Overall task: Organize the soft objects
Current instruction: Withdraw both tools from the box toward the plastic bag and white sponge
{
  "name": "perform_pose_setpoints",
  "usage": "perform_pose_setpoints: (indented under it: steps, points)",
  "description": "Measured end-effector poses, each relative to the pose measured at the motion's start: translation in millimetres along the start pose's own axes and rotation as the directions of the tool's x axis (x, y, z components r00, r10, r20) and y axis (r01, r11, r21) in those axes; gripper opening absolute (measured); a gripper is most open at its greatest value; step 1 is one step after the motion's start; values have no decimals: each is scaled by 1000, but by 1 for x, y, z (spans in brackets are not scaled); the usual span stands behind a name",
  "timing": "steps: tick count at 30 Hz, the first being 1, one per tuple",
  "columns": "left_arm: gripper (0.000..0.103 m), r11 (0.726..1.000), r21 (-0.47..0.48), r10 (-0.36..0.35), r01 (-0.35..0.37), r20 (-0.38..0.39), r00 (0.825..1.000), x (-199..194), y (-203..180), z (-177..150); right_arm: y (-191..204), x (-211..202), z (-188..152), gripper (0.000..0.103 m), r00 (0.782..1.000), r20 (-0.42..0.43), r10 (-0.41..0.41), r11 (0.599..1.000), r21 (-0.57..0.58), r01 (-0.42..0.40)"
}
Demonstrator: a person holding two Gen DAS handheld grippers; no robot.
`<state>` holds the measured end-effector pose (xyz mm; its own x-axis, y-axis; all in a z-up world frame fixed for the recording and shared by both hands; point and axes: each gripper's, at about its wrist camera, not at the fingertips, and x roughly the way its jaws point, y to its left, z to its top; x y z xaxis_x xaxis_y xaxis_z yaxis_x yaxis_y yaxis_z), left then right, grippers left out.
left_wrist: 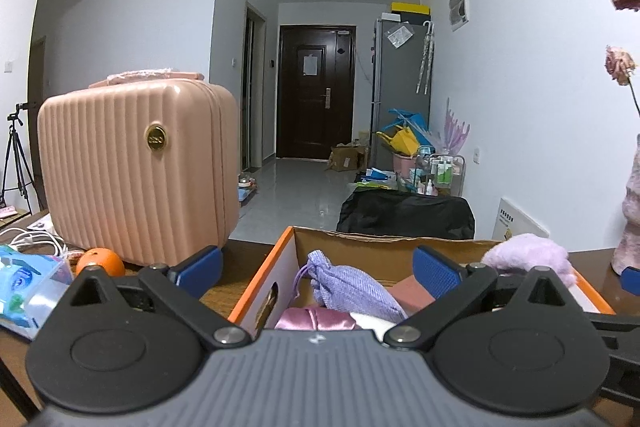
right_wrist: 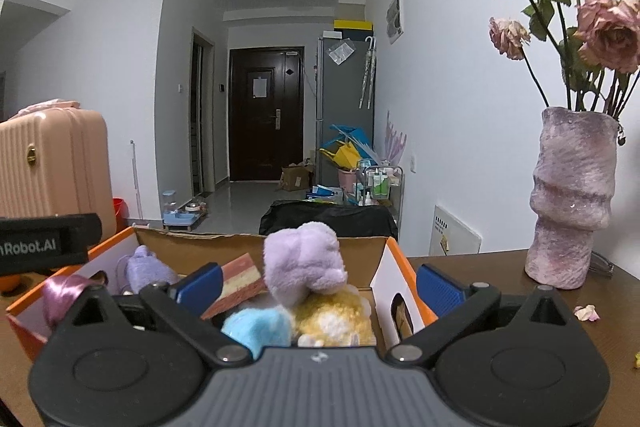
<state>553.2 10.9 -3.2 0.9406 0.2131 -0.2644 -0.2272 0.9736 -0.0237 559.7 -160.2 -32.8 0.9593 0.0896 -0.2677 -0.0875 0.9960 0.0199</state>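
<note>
An orange-rimmed cardboard box stands on the brown table and holds soft things. In the left wrist view I see a lilac drawstring pouch, a pink satin piece and a purple plush at the box's right side. My left gripper is open over the box's near left corner, holding nothing. In the right wrist view the purple plush rests on a yellow plush and a blue plush inside the box. My right gripper is wide open around the pile, its pads clear of the purple plush.
A pink ribbed suitcase stands left of the box, with an orange and a wipes pack in front of it. A lilac vase of dried roses stands right of the box, petals near it. A striped sponge lies in the box.
</note>
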Motion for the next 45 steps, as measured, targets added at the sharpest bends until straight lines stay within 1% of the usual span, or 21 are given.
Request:
perform_pose_setpoints:
  steps: [5,15,30,35,45]
  points:
    - [103,1000,11,-17,17,-1,1000,-22,6,1,5,-21,-2,103,1000,3,8,1000,-6,-8]
    - [103,1000,10,-21,21,-30,999,-62,30,-2,14,-64,-10,103,999,-12,30,1000,-8,-30]
    - [103,998,66,-8,11,-41,999,-122,66,-23,38,-119,-28,103,997,-43,67,998,0,-67]
    - [103,998,63,4,-1,-50,999,-137,84,-29,47,-135,-33,103,996,-47,78,997,-7,-78]
    - [103,997,79,-3,7,-56,998,-163,112,-36,72,-155,-45,103,994,-67,92,996,-12,-93]
